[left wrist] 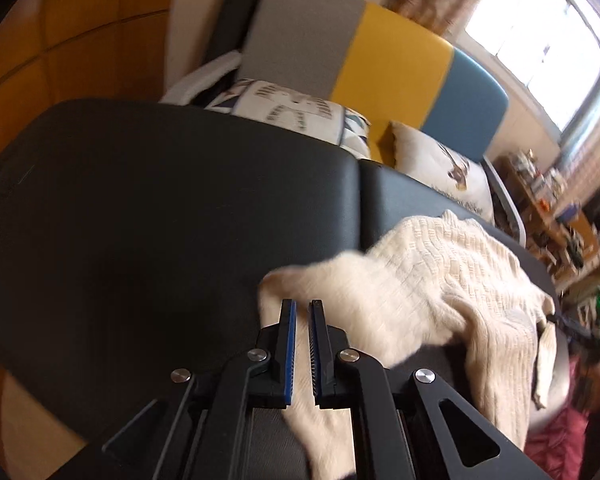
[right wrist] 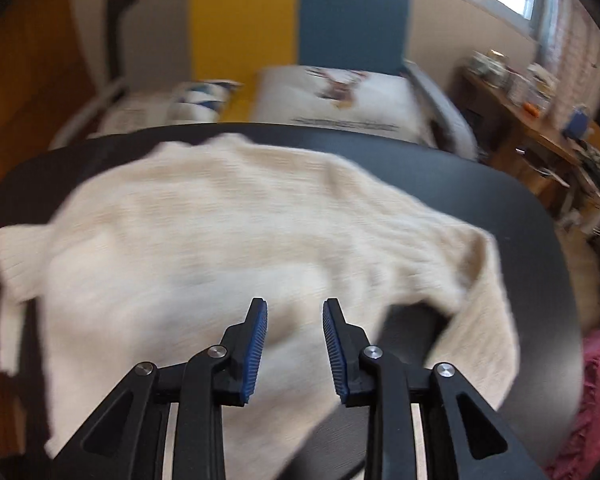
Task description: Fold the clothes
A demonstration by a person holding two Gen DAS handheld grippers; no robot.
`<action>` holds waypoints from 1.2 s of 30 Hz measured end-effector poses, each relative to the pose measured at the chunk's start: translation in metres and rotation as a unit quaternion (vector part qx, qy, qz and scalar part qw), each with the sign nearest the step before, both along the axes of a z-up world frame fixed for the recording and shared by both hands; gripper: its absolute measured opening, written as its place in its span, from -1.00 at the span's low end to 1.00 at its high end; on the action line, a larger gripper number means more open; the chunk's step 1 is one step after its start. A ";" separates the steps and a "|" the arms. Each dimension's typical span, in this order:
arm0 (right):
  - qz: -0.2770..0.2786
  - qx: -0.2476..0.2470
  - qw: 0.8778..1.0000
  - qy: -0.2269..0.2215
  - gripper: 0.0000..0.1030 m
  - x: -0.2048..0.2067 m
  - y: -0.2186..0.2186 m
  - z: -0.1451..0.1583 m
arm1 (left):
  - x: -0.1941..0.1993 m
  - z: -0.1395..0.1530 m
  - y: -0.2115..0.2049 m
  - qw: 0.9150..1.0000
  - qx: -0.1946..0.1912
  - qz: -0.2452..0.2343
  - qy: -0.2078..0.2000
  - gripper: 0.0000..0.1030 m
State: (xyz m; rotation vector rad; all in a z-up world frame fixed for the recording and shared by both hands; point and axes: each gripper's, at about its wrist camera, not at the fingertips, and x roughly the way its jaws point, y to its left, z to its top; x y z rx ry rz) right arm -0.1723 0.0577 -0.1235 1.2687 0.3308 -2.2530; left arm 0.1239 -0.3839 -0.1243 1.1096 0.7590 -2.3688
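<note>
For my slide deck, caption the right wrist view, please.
Right gripper, jaws apart, above a cream knit sweater on a black table.

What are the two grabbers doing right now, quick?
Left gripper: nearly closed, with a bit of the cream sweater between its fingers.
Right gripper: open above the sweater, holding nothing.

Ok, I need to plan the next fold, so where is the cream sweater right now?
The cream sweater lies spread on the black table, just ahead of the right tongs, with the pillowed sofa behind.
</note>
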 end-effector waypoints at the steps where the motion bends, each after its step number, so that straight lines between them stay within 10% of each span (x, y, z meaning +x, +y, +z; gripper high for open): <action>1: 0.022 -0.017 1.000 -0.008 -0.44 0.016 -0.012 0.000 | 0.015 -0.006 0.002 1.000 0.008 0.008 -0.005 -0.87; 12: 0.181 -0.081 0.980 -0.035 -0.44 0.130 -0.102 -0.011 | 0.055 -0.066 0.055 0.999 -0.019 0.010 -0.028 -0.87; 24: 0.147 -0.042 0.985 -0.074 -0.43 0.140 -0.101 -0.049 | 0.029 -0.096 0.079 0.988 -0.125 0.029 -0.086 -0.58; 36: 0.141 -0.040 0.986 -0.077 -0.43 0.135 -0.106 -0.055 | 0.024 -0.107 0.057 0.995 -0.041 0.045 -0.081 0.01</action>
